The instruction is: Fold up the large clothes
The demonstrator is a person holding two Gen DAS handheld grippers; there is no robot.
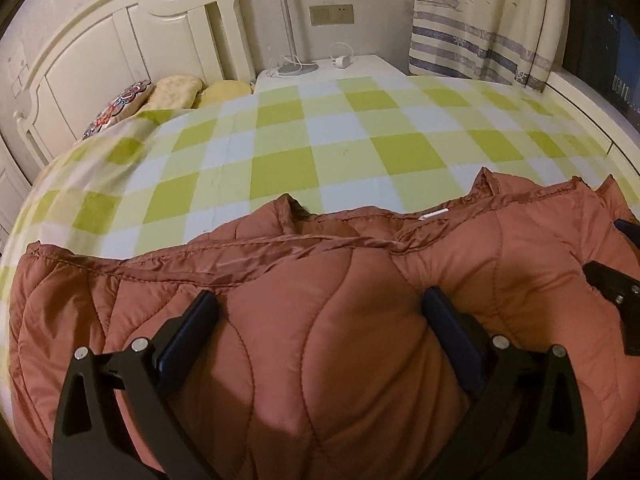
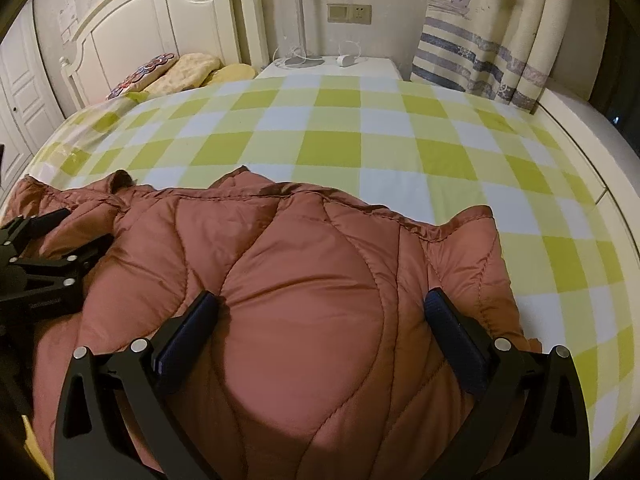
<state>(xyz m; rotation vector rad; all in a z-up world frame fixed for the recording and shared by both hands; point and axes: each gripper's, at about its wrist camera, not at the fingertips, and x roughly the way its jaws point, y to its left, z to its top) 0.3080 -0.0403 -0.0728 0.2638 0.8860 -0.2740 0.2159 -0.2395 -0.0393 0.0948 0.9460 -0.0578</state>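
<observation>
Nearest the lens in the left wrist view, the left gripper (image 1: pixel 320 312) presses down on a puffy, rust-coloured quilted jacket (image 1: pixel 328 320), its two dark fingers spread wide with a bulge of padding swelling up between them. The jaws are released, gripping nothing; they appear to be pinning or flattening the padding, not pinching it.

The right wrist view shows the same arrangement: the right gripper (image 2: pixel 320 312) also stands spread apart, straddling a mound of the jacket (image 2: pixel 304 288) with nothing clamped. Both tools sit side by side on the garment (each is glimpsed at the edge of the other's view), probably to squash air out and hold the layers flat.

The jacket lies bunched on a bed, on a green-and-white checked sheet (image 1: pixel 320 148). Its stitched edge and a collar-like fold lie along its far side, so it looks already doubled over at least once.

Beyond the jacket stretches bare sheet. Further off, to the left, pillows (image 1: pixel 176 92) rest against a cream headboard (image 1: pixel 100 52). Farthest away, straight beyond the jacket, a white bedside table (image 1: pixel 360 66) holds a lamp base and a charger; to the right hangs a striped curtain (image 1: pixel 480 20).
</observation>
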